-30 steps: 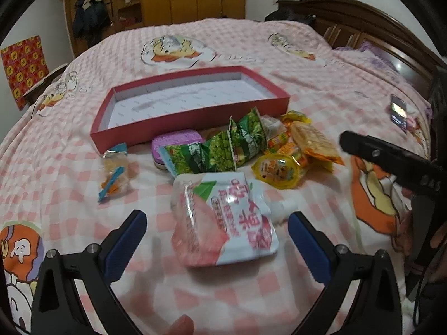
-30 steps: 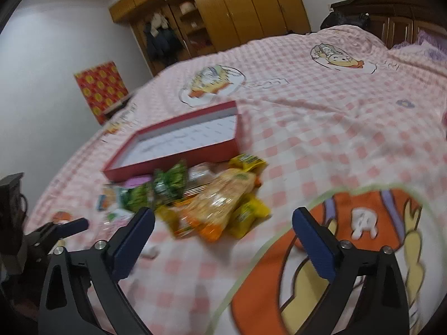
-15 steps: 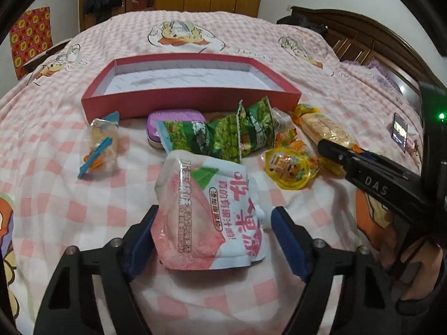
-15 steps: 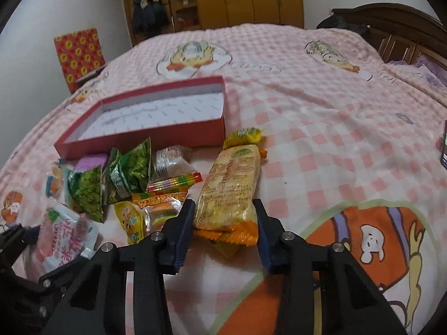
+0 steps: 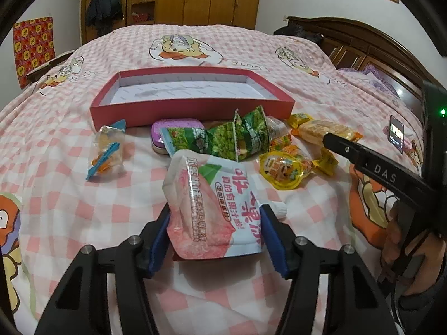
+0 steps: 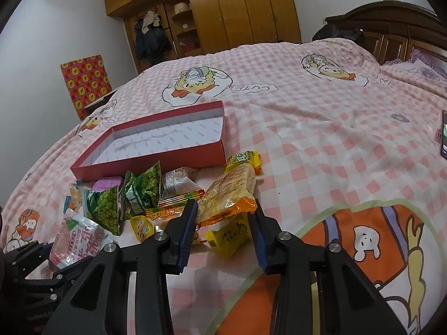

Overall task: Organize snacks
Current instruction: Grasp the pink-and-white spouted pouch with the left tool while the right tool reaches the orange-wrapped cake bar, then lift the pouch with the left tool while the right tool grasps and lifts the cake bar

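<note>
Both grippers have narrowed from wide open. Left gripper [image 5: 215, 237] is closing, its blue pads touching the sides of the pink peach jelly pouch [image 5: 212, 203] on the bed [image 5: 56, 223]. Right gripper [image 6: 223, 223] is closing on the orange cracker pack [image 6: 229, 195], pressing both sides. Red box [image 5: 192, 109] lies beyond the snacks.

A home bedroom; a bed [image 6: 307, 117] under a pink checked cartoon quilt, dark wooden headboard [image 6: 391, 25] far right; wardrobe [image 6: 237, 11] beyond.
</note>
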Tool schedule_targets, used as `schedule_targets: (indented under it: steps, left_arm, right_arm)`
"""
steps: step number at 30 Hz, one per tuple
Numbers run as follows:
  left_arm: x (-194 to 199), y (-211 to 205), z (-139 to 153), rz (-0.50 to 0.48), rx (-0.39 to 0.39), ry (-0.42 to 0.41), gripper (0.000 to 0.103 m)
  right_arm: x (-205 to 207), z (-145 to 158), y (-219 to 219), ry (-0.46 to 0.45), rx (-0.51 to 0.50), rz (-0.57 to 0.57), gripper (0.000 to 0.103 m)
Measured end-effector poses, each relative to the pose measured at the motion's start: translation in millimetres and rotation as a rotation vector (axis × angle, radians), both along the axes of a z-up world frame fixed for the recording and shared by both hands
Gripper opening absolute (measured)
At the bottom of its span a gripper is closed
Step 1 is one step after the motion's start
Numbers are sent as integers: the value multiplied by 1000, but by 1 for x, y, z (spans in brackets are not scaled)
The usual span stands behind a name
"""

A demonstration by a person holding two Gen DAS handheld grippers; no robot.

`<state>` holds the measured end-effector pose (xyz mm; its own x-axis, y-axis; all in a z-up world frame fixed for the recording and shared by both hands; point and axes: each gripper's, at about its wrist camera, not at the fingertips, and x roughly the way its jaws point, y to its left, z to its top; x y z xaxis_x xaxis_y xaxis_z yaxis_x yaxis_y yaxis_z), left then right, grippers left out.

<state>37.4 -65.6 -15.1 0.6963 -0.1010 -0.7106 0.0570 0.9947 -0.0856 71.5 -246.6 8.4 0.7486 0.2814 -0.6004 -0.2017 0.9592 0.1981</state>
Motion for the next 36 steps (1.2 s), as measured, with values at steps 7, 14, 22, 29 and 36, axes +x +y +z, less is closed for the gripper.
schedule_targets:
  steps: [7,14,22,29,36]
  left_arm:
    - [-11,9,10,26,-38,-60,62]
    - [-12,10,9,29,-41,-63,63]
    - [-14,15,8,39,-68,-63,64]
    - [-21,17,20,37,-89,-111,63]
    - [-20,26,51,40,-111,-170,63]
  right_arm:
    - [2,-3,-3,16,19,2,38]
    - [0,-3,-1,4,19,4,38]
    - [-2,-1,1,-9,16,13,38]
    - [-6,2,3,-35,21,31,38]
    - [-16,21,10,-119,24,87,31]
